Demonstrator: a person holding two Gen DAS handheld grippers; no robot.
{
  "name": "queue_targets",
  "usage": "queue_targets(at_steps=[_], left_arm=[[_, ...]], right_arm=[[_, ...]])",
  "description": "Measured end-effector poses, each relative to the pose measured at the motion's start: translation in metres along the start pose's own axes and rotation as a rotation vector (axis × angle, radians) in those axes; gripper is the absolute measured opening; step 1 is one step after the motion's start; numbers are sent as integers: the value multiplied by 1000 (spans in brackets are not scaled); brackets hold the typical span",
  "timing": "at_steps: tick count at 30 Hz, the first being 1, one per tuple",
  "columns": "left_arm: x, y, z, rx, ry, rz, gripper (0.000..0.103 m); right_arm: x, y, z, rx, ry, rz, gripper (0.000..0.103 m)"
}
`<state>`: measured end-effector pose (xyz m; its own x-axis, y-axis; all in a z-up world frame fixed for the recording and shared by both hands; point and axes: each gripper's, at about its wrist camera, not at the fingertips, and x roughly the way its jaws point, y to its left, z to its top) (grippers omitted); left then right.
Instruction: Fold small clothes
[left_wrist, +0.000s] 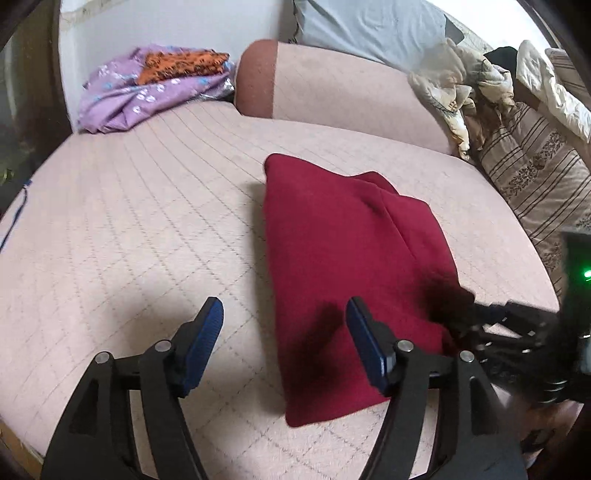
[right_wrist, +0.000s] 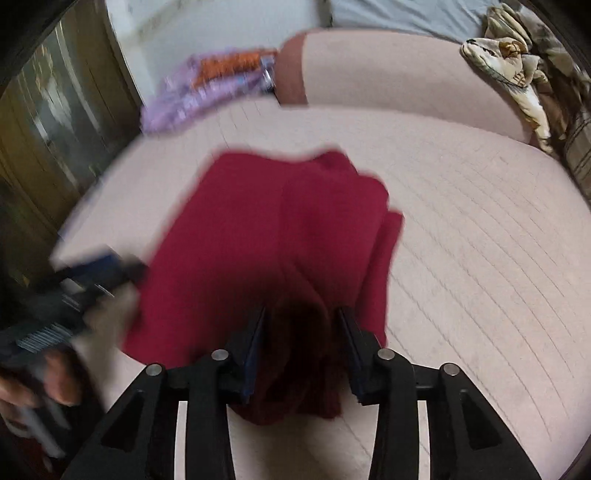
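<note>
A dark red folded knit garment (left_wrist: 343, 266) lies flat on the pale pink quilted bed (left_wrist: 129, 229); the left claw (left_wrist: 284, 339) hovers above the bed with its blue-padded fingers (left_wrist: 212, 325) spread wide and holding nothing, its right finger over the garment's near left edge; the right claw (right_wrist: 301, 350) sits at the garment's near end, its fingers partly apart with a bunched fold of the red cloth between them, though the blur in the right wrist view leaves it unclear whether the pads actually press the cloth. Ahead of the left claw and far to its left, a crumpled purple flowered cloth (left_wrist: 147, 92) lies at the bed's far corner with an orange patterned cloth (left_wrist: 181, 64) on top; a long pink bolster with a brownish end (left_wrist: 332, 88) lies straight ahead beyond the garment; a striped beige pillow (left_wrist: 535, 173) rests far to its right.
</note>
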<state>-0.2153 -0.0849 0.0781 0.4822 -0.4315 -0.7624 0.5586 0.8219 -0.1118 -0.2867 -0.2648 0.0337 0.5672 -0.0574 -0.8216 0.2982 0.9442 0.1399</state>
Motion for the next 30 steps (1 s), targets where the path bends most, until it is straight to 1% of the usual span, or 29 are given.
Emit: queue_targets(at_steps=[2,4,6,8,9,10,12,14,15,16,20,22,25,30], left_arm=[[-8,3,-4,-4,-22,15,75],[-16,4,-6,-8,-48,24,75],[-23,5,-7,-8,-78,34,75],[-31,6,-6,-11,-111,49,75],[-34,6,-6,-15,-119,55,76],[-36,6,-5,-21,-127,61,76],[-40,7,-5,-35,-142,63,76],[-42,7,-5,-42,-152,66,76],[-44,6,-5,-42,-155,72,77],[-45,5,-6,-40,-159,77,77],[-50,1,-9,-24,-169,87,79],[-51,0,-10,-20,-169,85,79],[-52,1,-11,-26,-175,87,80],[-53,0,-12,-26,-179,92,80]], right_arm=[[6,-11,-11,33,10,17,38],[2,-13,-12,52,-1,24,39],[-11,-13,-11,60,-20,17,44],[-24,-9,-10,53,-52,2,44],[-33,-6,-11,47,-74,-6,50],[-40,-3,-12,44,-92,-13,60],[-51,2,-12,43,-131,-40,70],[-59,7,-11,42,-165,-60,70],[-62,9,-11,45,-175,-70,72],[-63,9,-10,50,-177,-76,75],[-63,6,-10,78,-162,-95,78],[-63,6,-11,87,-159,-103,82],[-61,8,-11,94,-159,-107,84],[-61,13,-12,74,-162,-114,85]])
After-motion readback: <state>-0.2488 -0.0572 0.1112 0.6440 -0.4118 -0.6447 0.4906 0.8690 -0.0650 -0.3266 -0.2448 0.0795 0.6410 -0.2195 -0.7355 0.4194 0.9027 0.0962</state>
